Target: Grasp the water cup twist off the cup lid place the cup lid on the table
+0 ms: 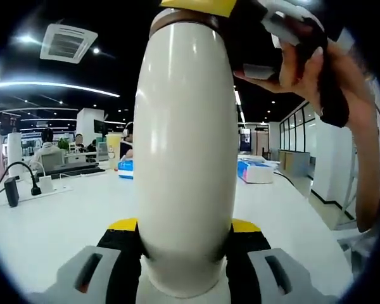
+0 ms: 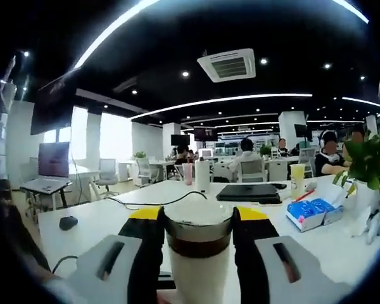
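White table [image 2: 114, 215] under dark office ceiling [image 2: 177, 38] lights.

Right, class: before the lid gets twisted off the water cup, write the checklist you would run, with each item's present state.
1. Left gripper shut on the water cup body: ok.
2. Right gripper shut on the cup lid: ok.
3. Lid loosened or lifted: cannot tell.
4. Bare white table to put the lid on: ok.
5. Cup level enough not to spill: cannot tell.
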A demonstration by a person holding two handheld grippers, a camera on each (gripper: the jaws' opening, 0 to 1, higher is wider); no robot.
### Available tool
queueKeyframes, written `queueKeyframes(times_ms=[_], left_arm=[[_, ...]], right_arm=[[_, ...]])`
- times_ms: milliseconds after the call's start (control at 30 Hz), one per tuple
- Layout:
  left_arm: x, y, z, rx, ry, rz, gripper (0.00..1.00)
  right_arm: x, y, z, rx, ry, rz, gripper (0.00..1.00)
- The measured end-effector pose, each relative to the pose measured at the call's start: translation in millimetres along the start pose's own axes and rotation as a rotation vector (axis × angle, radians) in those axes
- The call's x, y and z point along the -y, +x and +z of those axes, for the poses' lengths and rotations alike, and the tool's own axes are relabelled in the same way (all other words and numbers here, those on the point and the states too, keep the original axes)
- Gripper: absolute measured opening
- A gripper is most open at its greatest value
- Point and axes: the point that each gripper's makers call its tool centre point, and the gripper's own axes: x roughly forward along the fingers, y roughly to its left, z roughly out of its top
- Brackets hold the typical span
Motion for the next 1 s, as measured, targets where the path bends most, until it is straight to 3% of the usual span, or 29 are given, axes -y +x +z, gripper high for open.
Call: queueKeyframes(times_ms=[367,1000], left_arm=[[1.8,0,0.2,0.0,0.003,-0.007,0.52],[2.6,-2,-0.6,-0.001,0.002,-0.017,0.52]], right_arm=[[0,-2,-1.4,-0.013,0.012,0.051,0.45],[-11,-4,-5.4,-0.068,-0.05,0.339,0.44]])
